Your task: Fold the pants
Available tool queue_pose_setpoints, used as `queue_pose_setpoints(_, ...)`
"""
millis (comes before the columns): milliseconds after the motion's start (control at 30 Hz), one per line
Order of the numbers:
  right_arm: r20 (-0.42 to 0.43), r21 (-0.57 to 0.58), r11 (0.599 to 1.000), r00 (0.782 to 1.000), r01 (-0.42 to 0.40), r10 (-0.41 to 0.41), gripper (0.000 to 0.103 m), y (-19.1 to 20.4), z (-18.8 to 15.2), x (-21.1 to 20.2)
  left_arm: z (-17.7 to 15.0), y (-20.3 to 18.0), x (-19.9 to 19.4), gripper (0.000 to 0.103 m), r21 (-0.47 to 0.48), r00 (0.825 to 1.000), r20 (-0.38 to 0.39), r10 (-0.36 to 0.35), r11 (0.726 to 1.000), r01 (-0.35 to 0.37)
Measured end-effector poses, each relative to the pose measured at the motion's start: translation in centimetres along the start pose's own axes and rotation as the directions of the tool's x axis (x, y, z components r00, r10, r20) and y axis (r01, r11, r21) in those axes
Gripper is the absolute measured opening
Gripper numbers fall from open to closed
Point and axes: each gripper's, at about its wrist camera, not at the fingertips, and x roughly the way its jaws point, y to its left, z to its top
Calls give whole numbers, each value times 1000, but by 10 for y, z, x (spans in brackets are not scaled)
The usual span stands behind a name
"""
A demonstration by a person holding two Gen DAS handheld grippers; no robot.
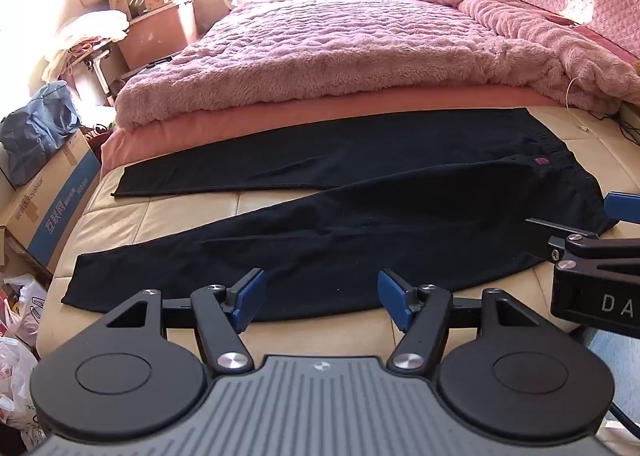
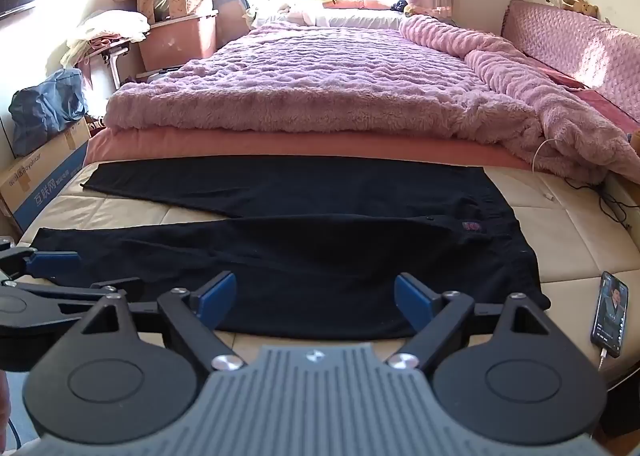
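Black pants (image 1: 340, 216) (image 2: 304, 256) lie flat on the cream mattress, waist to the right, the two legs spread apart toward the left. My left gripper (image 1: 320, 298) hovers open over the near edge of the near leg, with nothing between its blue pads. My right gripper (image 2: 314, 302) hovers open above the near edge close to the waist, also holding nothing. Each gripper shows at the edge of the other's view: the right gripper (image 1: 580, 224) at the right of the left wrist view, the left gripper (image 2: 48, 268) at the left of the right wrist view.
A fluffy pink blanket (image 1: 340, 52) covers the bed beyond the pants. A phone (image 2: 610, 314) on a charging cable lies right of the waist. Cardboard boxes (image 1: 52, 192), bags and a stacked pile (image 2: 176, 12) crowd the floor on the left. A quilted pink headboard (image 2: 580, 44) stands at right.
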Motion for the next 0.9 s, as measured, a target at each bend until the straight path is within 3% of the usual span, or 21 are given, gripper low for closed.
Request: queue_pose_setpoints(900,-2,-2,1000,1000,2,-2,83,1,2,-2,3,1,-5,76,-16,1000,3,-5,1000,5)
